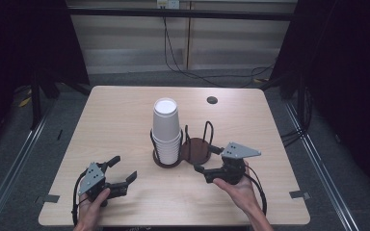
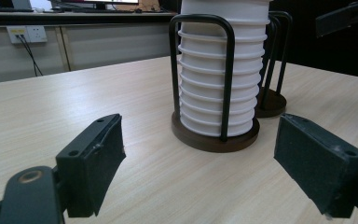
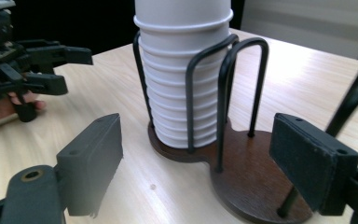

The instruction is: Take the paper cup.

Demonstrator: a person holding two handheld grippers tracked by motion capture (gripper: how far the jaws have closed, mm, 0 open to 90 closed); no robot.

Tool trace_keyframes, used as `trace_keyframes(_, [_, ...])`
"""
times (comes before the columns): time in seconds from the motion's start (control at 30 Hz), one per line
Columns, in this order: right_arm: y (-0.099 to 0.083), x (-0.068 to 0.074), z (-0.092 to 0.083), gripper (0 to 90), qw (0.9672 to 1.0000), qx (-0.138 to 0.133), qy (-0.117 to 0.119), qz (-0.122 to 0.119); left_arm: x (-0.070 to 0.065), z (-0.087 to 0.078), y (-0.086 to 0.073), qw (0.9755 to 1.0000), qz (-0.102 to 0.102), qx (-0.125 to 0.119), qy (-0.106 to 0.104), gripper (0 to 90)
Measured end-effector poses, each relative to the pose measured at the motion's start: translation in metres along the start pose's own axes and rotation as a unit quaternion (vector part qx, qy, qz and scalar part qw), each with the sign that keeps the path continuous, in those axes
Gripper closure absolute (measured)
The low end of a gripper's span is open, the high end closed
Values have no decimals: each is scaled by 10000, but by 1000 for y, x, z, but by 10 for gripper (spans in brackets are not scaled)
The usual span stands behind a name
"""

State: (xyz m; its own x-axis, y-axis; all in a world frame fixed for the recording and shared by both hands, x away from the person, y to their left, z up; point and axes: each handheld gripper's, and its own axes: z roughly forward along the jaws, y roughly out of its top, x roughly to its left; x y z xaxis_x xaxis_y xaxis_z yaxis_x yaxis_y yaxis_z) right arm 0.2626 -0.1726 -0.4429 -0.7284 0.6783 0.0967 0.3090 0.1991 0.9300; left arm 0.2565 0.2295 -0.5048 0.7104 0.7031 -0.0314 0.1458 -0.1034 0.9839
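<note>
A: What carries everything?
B: A light wooden table (image 1: pixel 125 120).
A: And directly on it?
B: A dark two-bay cup holder (image 1: pixel 195 150) near its middle. Beyond the holder, toward the far edge, a round dark cable hole (image 1: pixel 212 100).

High view: fixed above the near edge, looking forward and down; whole table (image 1: pixel 125 110) in frame, far wall behind. Left gripper view: low over the tabletop, close, facing the cup stack (image 2: pixel 216 70) in its holder (image 2: pixel 214 140) from the left. Right gripper view: low, closer still, facing the same holder from the right; left gripper (image 3: pixel 67 67) seen beyond. All three views share the stack and holder.
</note>
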Motion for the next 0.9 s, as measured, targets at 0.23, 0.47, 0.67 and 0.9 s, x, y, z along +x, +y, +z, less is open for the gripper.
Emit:
trace_keyframes(0.23, [23, 0, 2, 170, 9997, 137, 159, -89, 0, 0, 0, 10000, 3, -10, 3, 156])
trace_keyframes(0.47, [43, 0, 5, 158, 9990, 275, 303, -200, 0, -1, 0, 10000, 25, -28, 42, 156])
trace_keyframes(0.67, [60, -1, 7, 167, 9983, 371, 336, -305, 1, -1, 0, 10000, 60, -32, 73, 156])
trace_keyframes(0.9, [78, -2, 12, 197, 9965, 561, 503, -361, 1, -1, 0, 10000, 54, -37, 38, 156])
